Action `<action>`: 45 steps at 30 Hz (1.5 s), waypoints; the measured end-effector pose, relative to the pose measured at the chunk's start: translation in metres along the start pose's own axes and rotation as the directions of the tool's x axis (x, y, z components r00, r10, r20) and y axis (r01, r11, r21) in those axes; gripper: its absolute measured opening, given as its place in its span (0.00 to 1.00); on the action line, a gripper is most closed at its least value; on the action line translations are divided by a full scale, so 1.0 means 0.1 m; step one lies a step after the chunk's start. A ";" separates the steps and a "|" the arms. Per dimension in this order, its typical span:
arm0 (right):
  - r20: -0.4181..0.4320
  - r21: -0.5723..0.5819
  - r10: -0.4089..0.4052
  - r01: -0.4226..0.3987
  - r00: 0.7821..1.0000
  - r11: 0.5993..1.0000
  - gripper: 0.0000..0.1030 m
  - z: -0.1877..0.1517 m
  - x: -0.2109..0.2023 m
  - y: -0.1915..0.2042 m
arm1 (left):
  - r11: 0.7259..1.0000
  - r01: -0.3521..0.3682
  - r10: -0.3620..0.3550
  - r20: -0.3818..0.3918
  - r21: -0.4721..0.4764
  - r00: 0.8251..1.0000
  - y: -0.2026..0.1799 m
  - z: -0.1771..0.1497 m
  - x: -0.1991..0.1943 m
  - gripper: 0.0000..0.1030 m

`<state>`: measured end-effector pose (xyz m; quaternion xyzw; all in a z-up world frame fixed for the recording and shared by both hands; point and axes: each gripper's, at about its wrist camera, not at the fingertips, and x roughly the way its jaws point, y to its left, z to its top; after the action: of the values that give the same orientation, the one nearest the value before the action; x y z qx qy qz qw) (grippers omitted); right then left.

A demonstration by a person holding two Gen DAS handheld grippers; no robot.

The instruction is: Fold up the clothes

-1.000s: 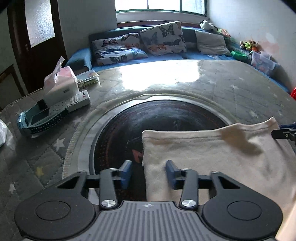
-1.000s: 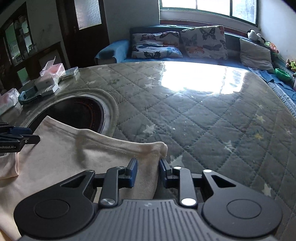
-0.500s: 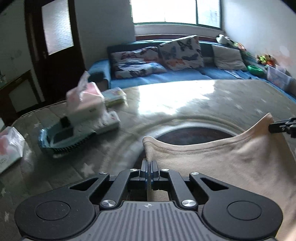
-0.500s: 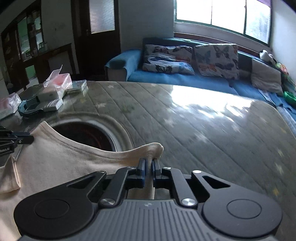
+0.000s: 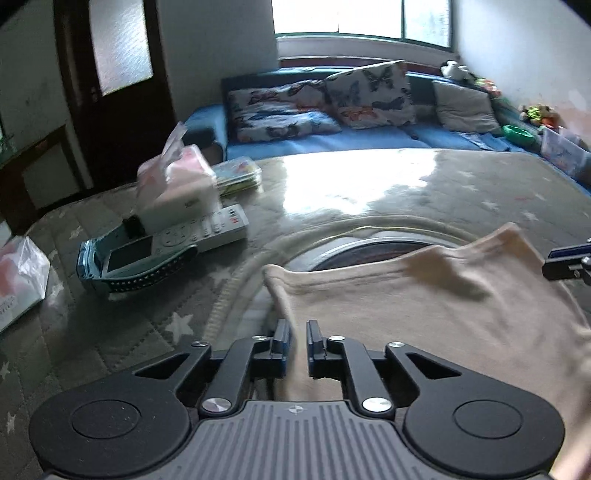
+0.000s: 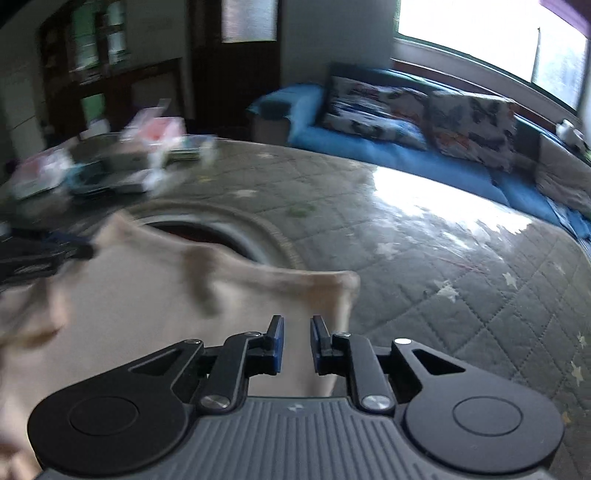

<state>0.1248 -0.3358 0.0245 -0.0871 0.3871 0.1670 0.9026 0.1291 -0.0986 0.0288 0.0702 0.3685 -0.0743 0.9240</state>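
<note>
1. A tissue box and a white remote are seen at the left of the quilted counter.
2. The left gripper is held with its fingers narrowly parted over the left edge of the beige garment; nothing is gripped.
3. The garment is spread on the counter, partly over a dark round inset.
4. The right gripper is held narrowly parted above the garment's right corner, blurred.

Bright window above blue sofa; dark door left.
</note>
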 end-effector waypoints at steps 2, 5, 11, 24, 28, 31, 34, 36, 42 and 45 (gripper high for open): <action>0.005 -0.034 0.030 -0.029 1.000 0.999 0.15 -0.07 -0.18 0.09 | 0.999 0.036 -0.036 0.003 0.022 0.999 -0.10 -0.04 -0.11 0.15; 0.008 -0.095 0.115 -0.114 0.993 0.989 0.17 -0.21 -0.53 0.32 | 0.996 0.080 -0.080 -0.003 0.041 0.997 -0.23 -0.12 -0.25 0.15; -0.015 -0.262 0.230 -0.226 0.973 0.938 0.28 -0.48 -1.02 0.84 | 0.991 0.116 -0.115 -0.011 0.072 0.993 -0.36 -0.34 -0.46 0.20; -0.052 -0.434 0.211 -0.213 0.976 0.876 0.05 -0.94 -0.83 1.54 | 0.985 0.145 -0.143 -0.024 0.095 0.989 -0.42 -0.74 -0.72 0.21; -0.055 -0.439 0.220 -0.222 0.974 0.871 0.02 -0.99 -0.93 1.51 | 0.986 0.137 -0.135 -0.026 0.095 0.991 -0.40 -0.80 -0.72 0.24; -0.076 -0.458 0.239 -0.247 0.968 0.854 0.01 -1.06 -1.12 1.48 | 0.987 0.129 -0.128 -0.016 0.096 0.992 -0.38 -0.83 -0.73 0.30; -0.102 -0.476 0.239 -0.258 0.966 0.841 0.01 -1.16 -1.25 1.49 | 0.987 0.130 -0.130 -0.012 0.097 0.991 -0.36 -0.85 -0.74 0.32; -0.119 -0.465 0.244 -0.272 0.962 0.842 0.00 -1.21 -1.25 1.49 | 0.986 0.122 -0.122 -0.004 0.111 0.992 -0.37 -0.86 -0.74 0.33; -0.121 -0.390 0.268 -0.294 0.956 0.873 0.03 -1.28 -1.31 1.39 | 0.983 0.113 -0.117 0.022 0.143 0.993 -0.42 -0.87 -0.85 0.34; -0.054 -0.309 0.224 -0.229 0.973 0.923 0.08 -1.21 -1.37 1.20 | 0.973 0.133 -0.146 0.058 0.186 0.988 -0.55 -0.88 -0.95 0.34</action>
<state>-0.0885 -0.2914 0.0384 -0.1854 0.3709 0.3288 0.8485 -0.0085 -0.1282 0.0277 0.1256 0.3313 -0.1747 0.9187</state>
